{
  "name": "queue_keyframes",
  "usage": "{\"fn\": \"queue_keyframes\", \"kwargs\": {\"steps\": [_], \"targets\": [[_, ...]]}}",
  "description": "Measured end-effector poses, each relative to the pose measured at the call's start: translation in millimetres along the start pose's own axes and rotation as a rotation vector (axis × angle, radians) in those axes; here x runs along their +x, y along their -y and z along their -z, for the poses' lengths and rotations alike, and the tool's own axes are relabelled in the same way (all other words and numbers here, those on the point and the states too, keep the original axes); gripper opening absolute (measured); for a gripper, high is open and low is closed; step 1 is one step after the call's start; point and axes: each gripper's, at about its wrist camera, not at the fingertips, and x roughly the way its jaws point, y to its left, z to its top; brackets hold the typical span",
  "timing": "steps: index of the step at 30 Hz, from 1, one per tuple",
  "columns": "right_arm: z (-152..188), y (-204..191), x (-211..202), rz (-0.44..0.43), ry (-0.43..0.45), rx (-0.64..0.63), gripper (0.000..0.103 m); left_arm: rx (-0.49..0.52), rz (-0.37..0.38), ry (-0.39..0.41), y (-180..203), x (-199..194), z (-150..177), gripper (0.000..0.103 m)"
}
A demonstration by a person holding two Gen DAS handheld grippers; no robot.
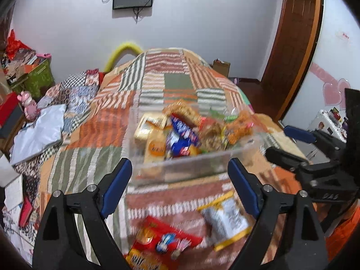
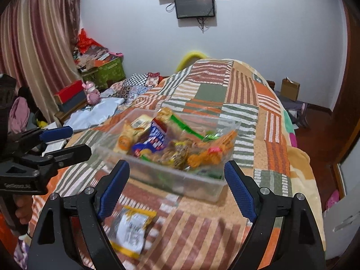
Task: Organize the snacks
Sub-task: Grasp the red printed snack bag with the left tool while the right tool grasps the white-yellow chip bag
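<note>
A clear plastic bin [image 1: 180,168] sits on the patchwork bedspread, filled with several snack packets; it also shows in the right wrist view [image 2: 202,186]. A red snack bag [image 1: 162,240] and a white-and-yellow packet [image 1: 227,220] lie on the bed in front of the bin. The white-and-yellow packet also shows in the right wrist view [image 2: 130,229]. My left gripper [image 1: 180,166] is open and empty, above the loose packets. My right gripper [image 2: 176,168] is open and empty, just before the bin. Each gripper appears at the side of the other's view.
The bedspread [image 1: 171,83] covers a mound behind the bin. Grey plastic bags [image 1: 40,132] and papers lie at the left. A pink figurine [image 1: 28,108], boxes and a green crate [image 1: 38,78] stand at the left. A wooden door [image 1: 290,45] is at the right.
</note>
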Motion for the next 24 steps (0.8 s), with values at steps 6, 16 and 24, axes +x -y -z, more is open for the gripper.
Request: {"fn": "queue_keyframes", "kwargs": {"steps": [6, 16, 24], "targets": [[18, -15, -3, -0.038, -0.029, 0.001, 0.084, -0.035, -0.012, -0.061, -20, 0, 35, 0.088], [46, -33, 8, -0.085, -0.102, 0.026, 0.084, -0.063, 0.0, -0.149, -39, 7, 83, 0.088], [69, -37, 21, -0.11, -0.17, 0.057, 0.084, -0.06, 0.033, -0.205, -39, 10, 110, 0.088]]}}
